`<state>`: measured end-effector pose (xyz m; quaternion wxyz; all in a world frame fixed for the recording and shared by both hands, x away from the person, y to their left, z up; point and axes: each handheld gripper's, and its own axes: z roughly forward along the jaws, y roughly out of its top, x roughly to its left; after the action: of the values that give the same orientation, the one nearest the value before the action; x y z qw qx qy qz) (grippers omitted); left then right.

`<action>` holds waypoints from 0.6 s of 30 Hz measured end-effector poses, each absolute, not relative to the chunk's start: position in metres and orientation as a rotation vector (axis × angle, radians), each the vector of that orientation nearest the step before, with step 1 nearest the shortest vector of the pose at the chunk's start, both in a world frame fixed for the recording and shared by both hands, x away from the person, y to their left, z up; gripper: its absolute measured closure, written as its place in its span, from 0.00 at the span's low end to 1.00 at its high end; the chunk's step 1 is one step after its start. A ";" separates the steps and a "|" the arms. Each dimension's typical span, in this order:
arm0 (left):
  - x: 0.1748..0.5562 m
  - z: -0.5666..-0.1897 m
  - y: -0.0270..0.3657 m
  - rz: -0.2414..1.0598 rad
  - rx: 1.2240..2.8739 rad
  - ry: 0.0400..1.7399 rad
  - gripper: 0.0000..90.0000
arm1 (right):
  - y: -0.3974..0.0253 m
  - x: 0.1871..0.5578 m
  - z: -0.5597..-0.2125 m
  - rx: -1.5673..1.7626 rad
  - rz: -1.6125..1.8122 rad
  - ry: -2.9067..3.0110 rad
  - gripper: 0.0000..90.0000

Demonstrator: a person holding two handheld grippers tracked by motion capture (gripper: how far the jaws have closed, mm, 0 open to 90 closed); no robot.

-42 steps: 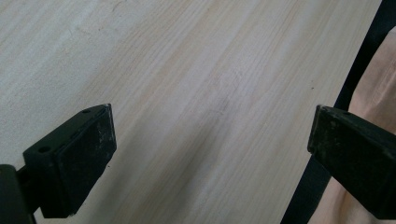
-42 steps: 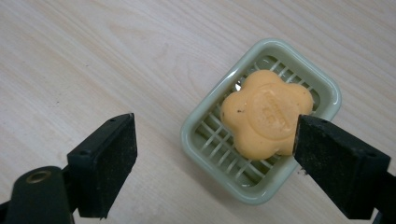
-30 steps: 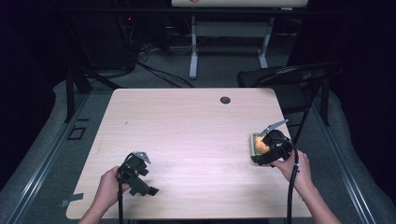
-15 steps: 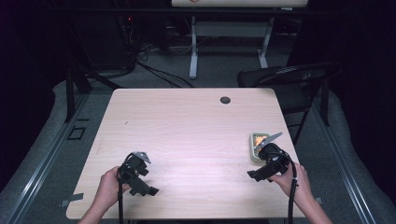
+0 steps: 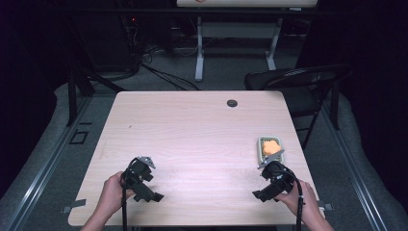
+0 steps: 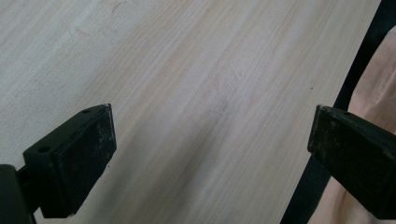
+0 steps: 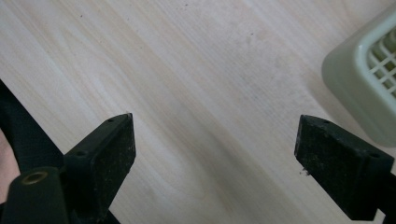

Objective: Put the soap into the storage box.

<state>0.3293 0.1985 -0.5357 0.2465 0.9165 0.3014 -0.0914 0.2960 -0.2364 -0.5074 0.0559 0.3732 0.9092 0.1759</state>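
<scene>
A pale green basket [image 5: 261, 144] stands near the table's right edge with an orange lump [image 5: 271, 147] in it. My right gripper [image 5: 268, 183] hovers just in front of it, toward the near edge. In the right gripper view it [image 7: 215, 163] is open over bare wood, and the basket's corner [image 7: 369, 79] is at the upper right. My left gripper [image 5: 142, 180] is held low at the near left of the table. In the left gripper view it [image 6: 210, 158] is open with nothing between the jaws.
The light wooden table [image 5: 192, 134] has a small black round fitting [image 5: 232, 103] at its far side. A dark folding chair [image 5: 298, 79] stands beyond the far right corner. The table's near edge and a peach cloth [image 6: 373, 93] lie close to the left gripper.
My right gripper has drawn back from the basket toward the near edge, uncovering the orange lump inside. The left gripper has stayed where it was.
</scene>
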 end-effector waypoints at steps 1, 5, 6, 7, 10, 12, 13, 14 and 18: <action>0.329 -0.536 0.198 -0.249 2.501 0.821 0.01 | -0.235 0.295 -0.509 1.136 0.539 2.767 0.13; 0.329 -0.536 0.198 -0.250 2.501 0.821 0.01 | -0.232 0.290 -0.516 1.109 0.492 2.788 0.13; 0.329 -0.536 0.198 -0.250 2.500 0.821 0.01 | -0.230 0.289 -0.519 1.111 0.505 2.800 0.13; 0.329 -0.535 0.198 -0.235 2.508 0.824 0.01 | -0.230 0.288 -0.521 1.104 0.480 2.807 0.13; 0.329 -0.536 0.198 -0.237 2.511 0.822 0.01 | -0.228 0.285 -0.526 1.107 0.470 2.810 0.13; 0.329 -0.536 0.198 -0.253 2.505 0.817 0.01 | -0.227 0.283 -0.528 1.104 0.454 2.816 0.13; 0.330 -0.536 0.198 -0.255 2.507 0.815 0.01 | -0.227 0.282 -0.530 1.096 0.436 2.820 0.13; 0.330 -0.536 0.198 -0.256 2.507 0.815 0.01 | -0.226 0.281 -0.531 1.084 0.410 2.823 0.13; 0.329 -0.536 0.197 -0.256 2.508 0.817 0.01 | -0.223 0.281 -0.535 1.051 0.368 2.832 0.13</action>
<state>0.3295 0.1975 -0.5362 0.2436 0.9179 0.2989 -0.0935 0.2808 -0.2233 -0.5345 0.0494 0.3449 0.9295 0.1207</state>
